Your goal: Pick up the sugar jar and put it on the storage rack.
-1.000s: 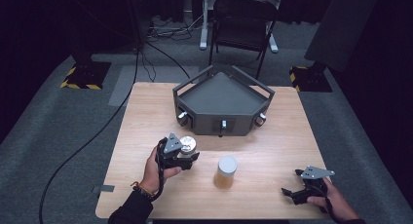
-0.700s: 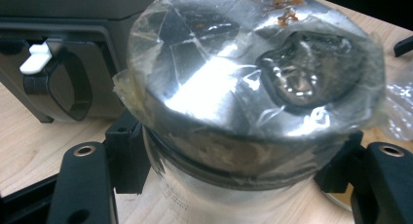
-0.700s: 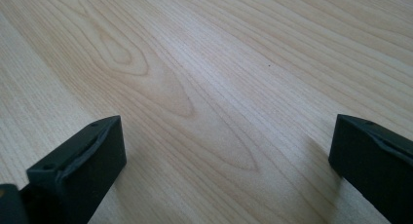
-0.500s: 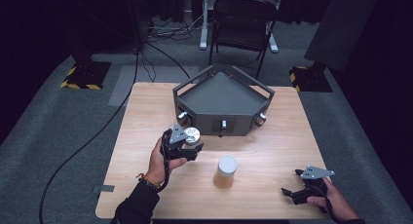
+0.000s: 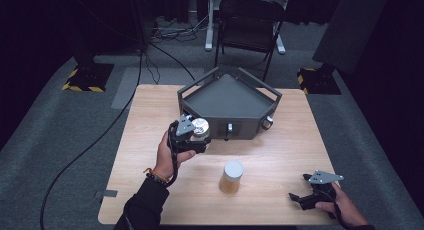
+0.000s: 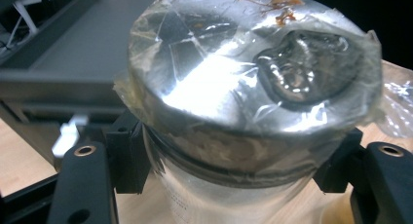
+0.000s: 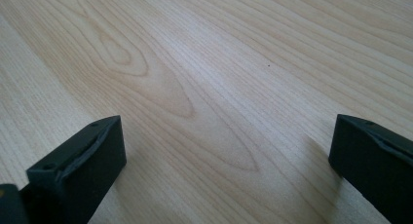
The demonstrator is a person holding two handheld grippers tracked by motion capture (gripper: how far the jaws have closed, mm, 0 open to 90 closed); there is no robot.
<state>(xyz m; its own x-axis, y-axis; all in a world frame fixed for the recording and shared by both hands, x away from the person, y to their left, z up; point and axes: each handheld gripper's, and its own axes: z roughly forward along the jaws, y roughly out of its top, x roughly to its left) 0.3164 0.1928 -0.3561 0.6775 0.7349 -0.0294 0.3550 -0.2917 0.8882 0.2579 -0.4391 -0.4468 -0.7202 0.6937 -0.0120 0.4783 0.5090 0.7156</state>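
While the left gripper (image 5: 196,138) is clamping the glass jar (image 6: 243,102) just below its film-wrapped lid beside the grey tray (image 5: 227,97), it is probably handling stiff, slick and breakable; the right gripper (image 7: 226,151) is resting wide open, empty.

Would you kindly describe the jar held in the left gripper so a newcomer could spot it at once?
Start at the wooden table and find the grey wedge-shaped tray at its far side. Just in front of the tray's left corner, the left gripper clamps a clear jar. Unlike the amber jar with a white lid standing free mid-table, this one has a shiny silver lid under crinkled film.
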